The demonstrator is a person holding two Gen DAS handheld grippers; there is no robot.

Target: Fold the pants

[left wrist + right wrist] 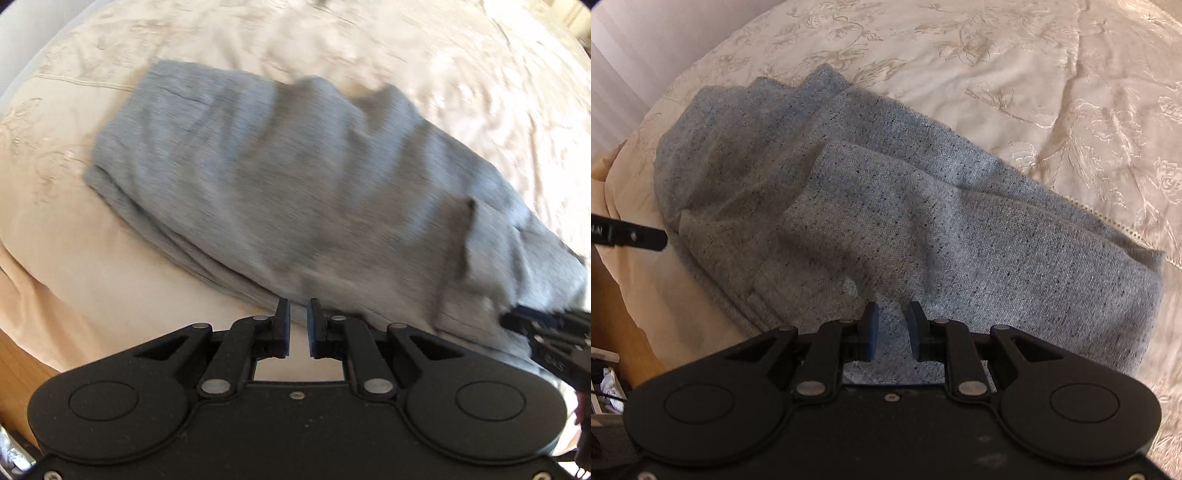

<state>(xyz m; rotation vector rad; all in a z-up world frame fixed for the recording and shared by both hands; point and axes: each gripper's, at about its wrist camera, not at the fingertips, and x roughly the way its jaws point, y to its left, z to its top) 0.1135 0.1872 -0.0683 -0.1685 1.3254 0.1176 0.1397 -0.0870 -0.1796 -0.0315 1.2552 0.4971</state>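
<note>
1. The pants (886,206) lie folded on the bedspread (1015,66), near its front-left edge.
2. The left gripper (299,314) hangs over that edge.
3. The right gripper (894,317) is above the pants, apparently apart.

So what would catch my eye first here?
The grey pants, folded into a bundle, lie across the middle of a cream flowered bedspread. At the bottom of each view a black claw hangs over them, left and right, both with a gap and nothing held.
</note>
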